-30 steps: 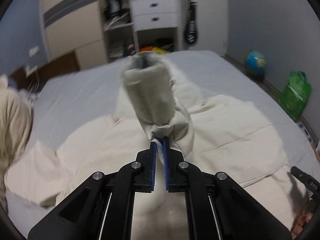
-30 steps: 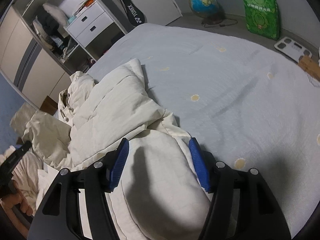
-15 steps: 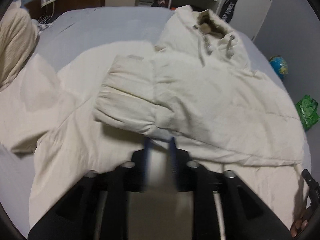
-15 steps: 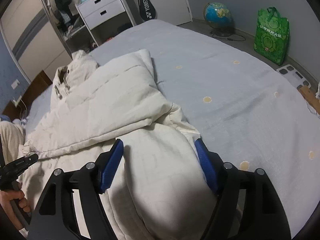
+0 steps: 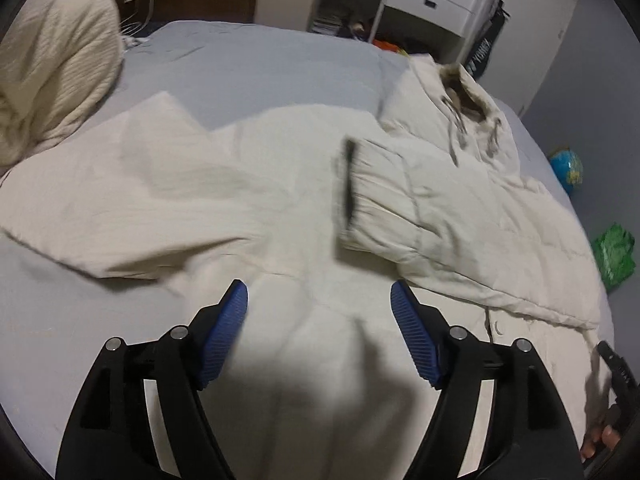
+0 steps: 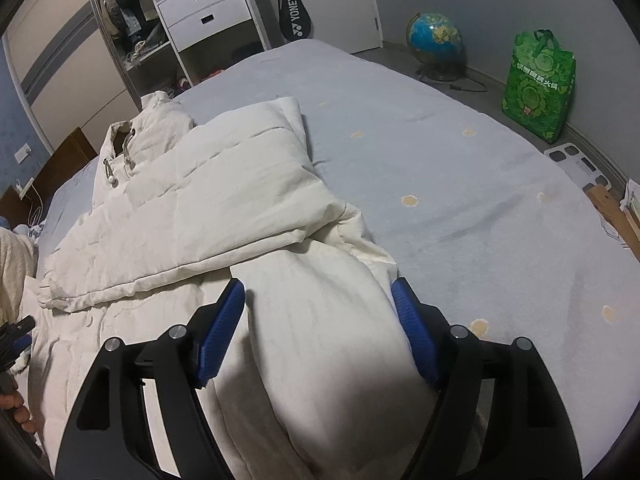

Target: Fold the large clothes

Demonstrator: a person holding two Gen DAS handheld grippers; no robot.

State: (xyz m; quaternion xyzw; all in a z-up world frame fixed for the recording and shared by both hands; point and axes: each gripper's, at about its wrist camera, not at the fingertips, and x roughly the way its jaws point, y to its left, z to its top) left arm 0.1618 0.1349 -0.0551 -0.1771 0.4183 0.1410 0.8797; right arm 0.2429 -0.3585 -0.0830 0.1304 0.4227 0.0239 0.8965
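A cream hooded puffer jacket lies spread on the grey bed sheet. One sleeve is folded across its chest, below the hood. The other sleeve stretches out to the left. My left gripper hovers over the jacket's lower body. Its jaws are opening and nothing is pinched between them. In the right wrist view, my right gripper stands open astride a puffy fold of the jacket at its right edge. The fold lies loose between the blue pads.
A cream knitted garment is heaped at the bed's far left. White drawers and an open wardrobe stand beyond the bed. On the floor to the right are a globe, a green bag and a scale.
My left gripper let go of the raised sleeve, which now lies folded across the jacket. It then opened wide and swung lower over the body. The right gripper's jaws widened around the fold.
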